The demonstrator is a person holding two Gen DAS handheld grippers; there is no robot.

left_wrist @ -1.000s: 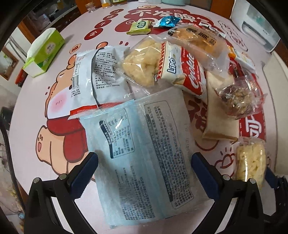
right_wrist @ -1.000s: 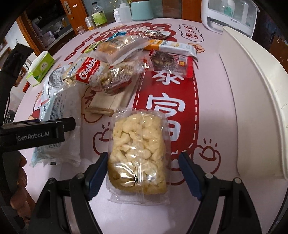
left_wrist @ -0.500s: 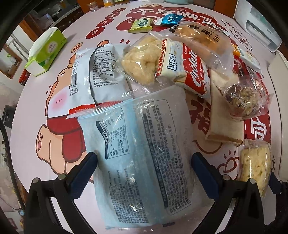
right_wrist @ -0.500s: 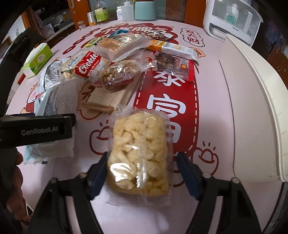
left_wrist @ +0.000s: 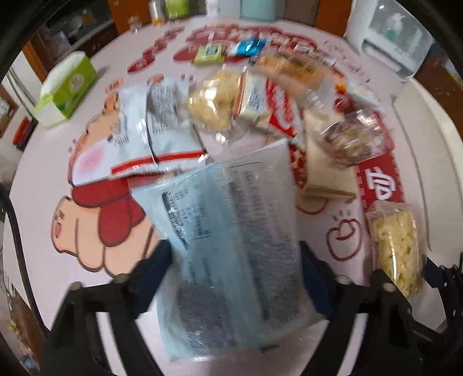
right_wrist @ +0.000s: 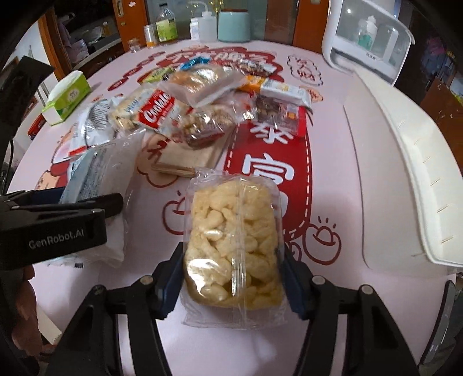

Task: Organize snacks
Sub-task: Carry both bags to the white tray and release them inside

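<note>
My left gripper [left_wrist: 235, 277] is shut on a pale blue snack packet [left_wrist: 231, 231] and holds it tilted above the table; it also shows in the right wrist view [right_wrist: 95, 173]. My right gripper [right_wrist: 233, 277] is shut on a clear bag of yellow puffs [right_wrist: 234, 243], which also shows in the left wrist view [left_wrist: 396, 248]. A pile of snacks lies beyond: a red Cookie pack [right_wrist: 156, 112], a white packet [left_wrist: 150, 127], a nut bag [left_wrist: 353, 138] and a flat beige pack [right_wrist: 188, 159].
A white bin [right_wrist: 411, 162] stands along the right edge. A green tissue box [right_wrist: 66, 97] sits at the far left. Bottles and a teal jar [right_wrist: 233, 27] stand at the back, with a white appliance [right_wrist: 367, 37] at the back right.
Both grippers have closed on their packets. The blue packet has lifted and tilted in the left gripper. The right gripper has risen a little with the puff bag.
</note>
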